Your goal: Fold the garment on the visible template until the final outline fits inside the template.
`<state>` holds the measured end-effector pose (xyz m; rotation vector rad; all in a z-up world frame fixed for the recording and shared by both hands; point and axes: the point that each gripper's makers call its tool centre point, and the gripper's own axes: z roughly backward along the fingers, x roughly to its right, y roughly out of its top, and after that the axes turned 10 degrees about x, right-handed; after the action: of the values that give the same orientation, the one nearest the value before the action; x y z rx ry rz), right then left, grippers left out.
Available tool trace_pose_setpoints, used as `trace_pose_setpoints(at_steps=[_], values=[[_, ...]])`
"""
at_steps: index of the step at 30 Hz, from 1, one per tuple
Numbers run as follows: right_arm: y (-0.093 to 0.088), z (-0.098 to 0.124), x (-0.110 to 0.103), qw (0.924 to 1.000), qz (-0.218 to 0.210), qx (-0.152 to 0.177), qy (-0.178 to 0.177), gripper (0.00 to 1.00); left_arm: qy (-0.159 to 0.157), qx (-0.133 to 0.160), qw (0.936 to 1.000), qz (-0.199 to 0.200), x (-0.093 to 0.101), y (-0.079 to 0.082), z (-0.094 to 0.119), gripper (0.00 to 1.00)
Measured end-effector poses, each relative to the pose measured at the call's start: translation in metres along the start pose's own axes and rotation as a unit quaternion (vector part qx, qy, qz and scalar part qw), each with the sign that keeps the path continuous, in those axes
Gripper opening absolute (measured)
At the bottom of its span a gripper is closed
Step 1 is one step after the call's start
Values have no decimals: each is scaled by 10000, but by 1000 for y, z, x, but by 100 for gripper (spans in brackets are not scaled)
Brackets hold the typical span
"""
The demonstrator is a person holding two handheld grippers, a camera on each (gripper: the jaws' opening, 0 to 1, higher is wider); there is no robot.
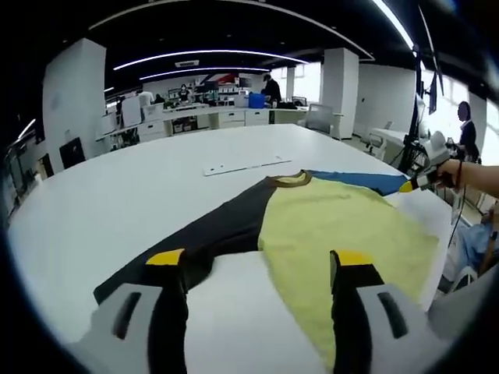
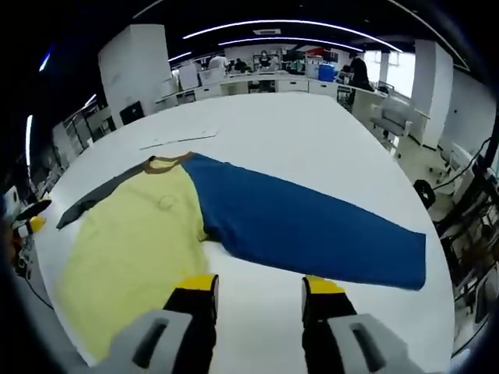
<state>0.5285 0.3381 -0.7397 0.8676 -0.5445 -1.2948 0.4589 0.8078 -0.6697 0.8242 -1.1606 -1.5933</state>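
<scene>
Where the left gripper view looks out: one garment (image 1: 343, 226), spread flat on a white surface (image 1: 117, 195), with a yellow body, one black sleeve (image 1: 210, 234) and one blue sleeve (image 1: 359, 181). One left hand-held gripper (image 1: 261, 259), jaws apart, holding nothing, its tips over the garment's near edge. One pale flat strip (image 1: 245, 166) lies on the surface beyond the collar. One right hand-held gripper (image 1: 413, 185) enters at the right, held by a person's hand (image 1: 446, 174).

Right gripper view: the same garment (image 2: 140, 234), blue sleeve (image 2: 312, 226) stretched out, black sleeve (image 2: 97, 199) at the far side. One right hand-held gripper (image 2: 257, 287), jaws apart, empty, tips beside the blue sleeve's edge. Room: open office, white columns, ceiling light strips, desks beyond.
</scene>
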Motion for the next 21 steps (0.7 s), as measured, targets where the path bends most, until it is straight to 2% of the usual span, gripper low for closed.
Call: trace_pose_setpoints(at_steps=[8,10,12,15,18,21], values=[[2,13,36,9997,-67,-57,-209,61,-20,49,9999,145,7,4,6,89],[5,16,45,9994,-95,-46,-332,61,-1,118,9998,156,8,7,7,95],[7,19,56,9989,-51,-42,-468,61,-19,133,9998,144,11,10,9,96],[7,20,71,9976,-289,-42,-620,62,-31,136,9998,136,13,12,11,99],[6,21,83,9967,-404,-89,-703,62,-77,104,9999,98,17,12,14,99],[5,23,94,9961,-343,-161,-801,62,-82,54,9999,69,18,11,17,99]])
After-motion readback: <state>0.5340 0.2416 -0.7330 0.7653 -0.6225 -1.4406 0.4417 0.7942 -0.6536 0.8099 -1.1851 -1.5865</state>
